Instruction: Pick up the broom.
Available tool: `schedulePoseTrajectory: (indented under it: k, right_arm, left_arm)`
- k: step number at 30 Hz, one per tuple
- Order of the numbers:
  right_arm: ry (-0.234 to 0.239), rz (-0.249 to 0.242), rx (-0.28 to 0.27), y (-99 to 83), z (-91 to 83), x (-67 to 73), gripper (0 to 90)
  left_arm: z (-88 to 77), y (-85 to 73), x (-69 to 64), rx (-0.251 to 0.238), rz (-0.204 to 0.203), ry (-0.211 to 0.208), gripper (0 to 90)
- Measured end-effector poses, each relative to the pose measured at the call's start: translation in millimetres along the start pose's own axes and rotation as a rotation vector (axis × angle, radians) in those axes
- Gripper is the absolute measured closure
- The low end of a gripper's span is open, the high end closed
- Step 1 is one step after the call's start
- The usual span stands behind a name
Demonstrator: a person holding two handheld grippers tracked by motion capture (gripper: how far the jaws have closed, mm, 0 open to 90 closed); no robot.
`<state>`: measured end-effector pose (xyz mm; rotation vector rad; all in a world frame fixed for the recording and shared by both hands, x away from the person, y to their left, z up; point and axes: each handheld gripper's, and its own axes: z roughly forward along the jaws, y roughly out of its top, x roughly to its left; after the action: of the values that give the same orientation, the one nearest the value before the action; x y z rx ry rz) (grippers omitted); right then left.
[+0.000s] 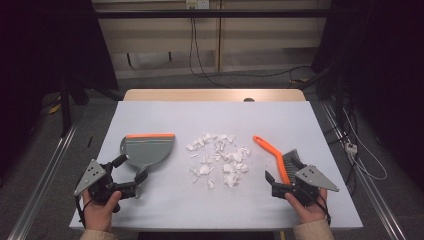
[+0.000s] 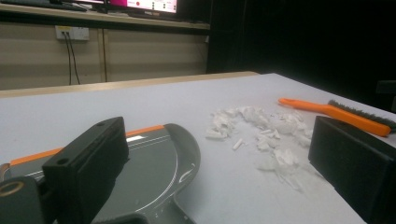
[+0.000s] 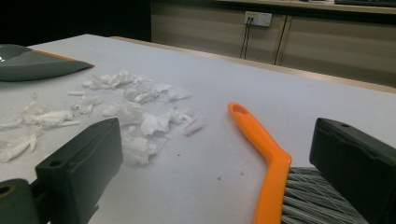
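High view: a person's two hands rest at the near edge of a white-covered table (image 1: 165, 112), each holding a two-jaw gripper. The left gripper (image 1: 131, 169), jaws spread, sits at the handle end of a grey dustpan (image 1: 147, 150) with an orange front lip; its near jaw seems to lie against the pan's handle, though the angle leaves contact unclear. The right gripper (image 1: 278, 179), also spread and holding nothing, sits at the bristle end of an orange-handled brush (image 1: 276, 156). Between pan and brush lies a scatter of white paper scraps (image 1: 219, 158).

Left gripper view: the gripper (image 2: 224, 156) stands wide apart and grasps nothing. The dustpan (image 2: 154, 165) lies flat just behind the left-hand jaw, the scraps (image 2: 261, 133) spread across the middle, and the brush (image 2: 336, 112) lies beyond them.

Right gripper view: the gripper (image 3: 219, 170) is open around the brush (image 3: 268, 154), whose handle runs up between the jaws without being pinched, grey bristles close against the right-hand jaw. The scraps (image 3: 126, 109) lie to the left, the dustpan (image 3: 32, 63) well beyond.
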<state>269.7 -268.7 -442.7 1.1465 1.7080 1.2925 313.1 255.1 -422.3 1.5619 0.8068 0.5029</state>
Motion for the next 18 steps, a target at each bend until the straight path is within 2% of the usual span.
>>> schedulePoseTrajectory:
  k: [7, 13, 15, 18]
  right_arm:
    - [-0.017, -0.015, 0.013, 7.1, 5.1, -9.5, 2.0]
    - [-0.024, 0.007, 0.054, 19.3, 16.4, -23.6, 5.2]
    - [-0.047, -0.002, 0.072, 23.0, 21.5, -27.4, 6.8]
    - [-0.035, 0.019, 0.072, 27.4, 30.9, -32.7, 6.7]
  left_arm:
    - [6.8, 1.6, -2.4, 0.000, -0.007, -0.018, 4.4]
    - [10.8, 3.6, -3.5, -0.002, -0.008, -0.029, 4.4]
    - [11.0, 4.4, -3.8, -0.006, -0.009, -0.032, 4.4]
    - [11.6, 4.9, -4.5, 0.003, -0.001, -0.040, 4.4]
